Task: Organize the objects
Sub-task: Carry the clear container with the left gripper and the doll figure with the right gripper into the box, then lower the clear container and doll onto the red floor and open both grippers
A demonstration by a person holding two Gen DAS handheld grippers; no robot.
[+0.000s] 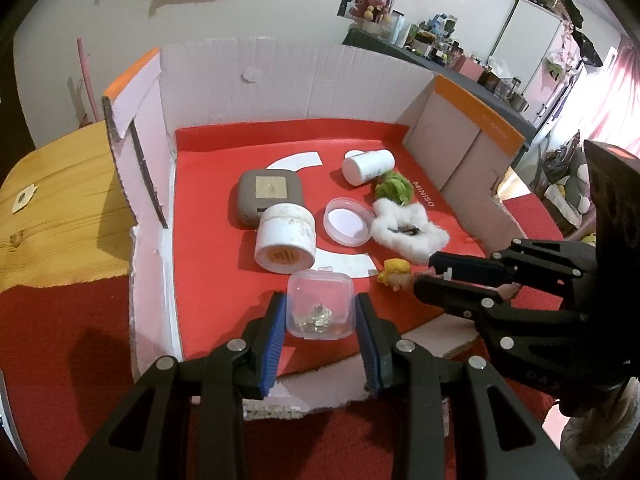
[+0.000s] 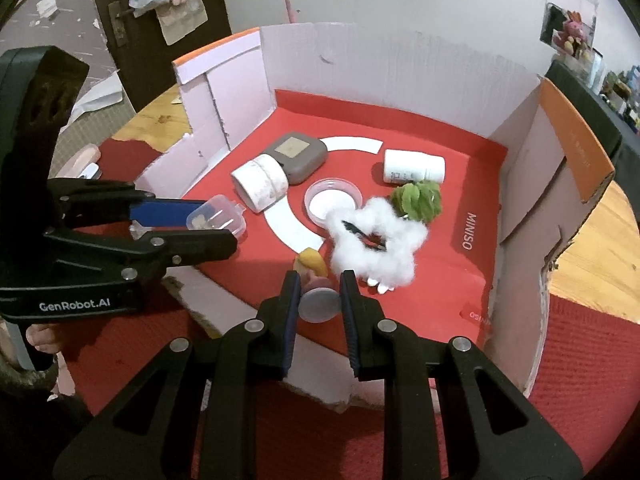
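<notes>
My left gripper [image 1: 321, 312] is shut on a small clear plastic box [image 1: 321, 304] with metal bits inside, just above the red floor of the cardboard box [image 1: 280, 68]. In the right wrist view the left gripper [image 2: 236, 222] holds that clear box [image 2: 216, 218] at the box's near left. My right gripper [image 2: 320, 292] is shut on a small figurine with yellow hair and a round grey base [image 2: 318, 302]. From the left wrist view the figurine [image 1: 395, 274] sits at the tips of the right gripper [image 1: 424, 274].
Inside the box lie a white jar on its side [image 1: 285, 240], a grey case [image 1: 268, 196], a round clear lid [image 1: 346, 221], a white bottle [image 1: 368, 165], a green scrunchie [image 1: 394, 187] and a fluffy white scrunchie [image 1: 408, 234]. A wooden table [image 1: 60, 200] lies left.
</notes>
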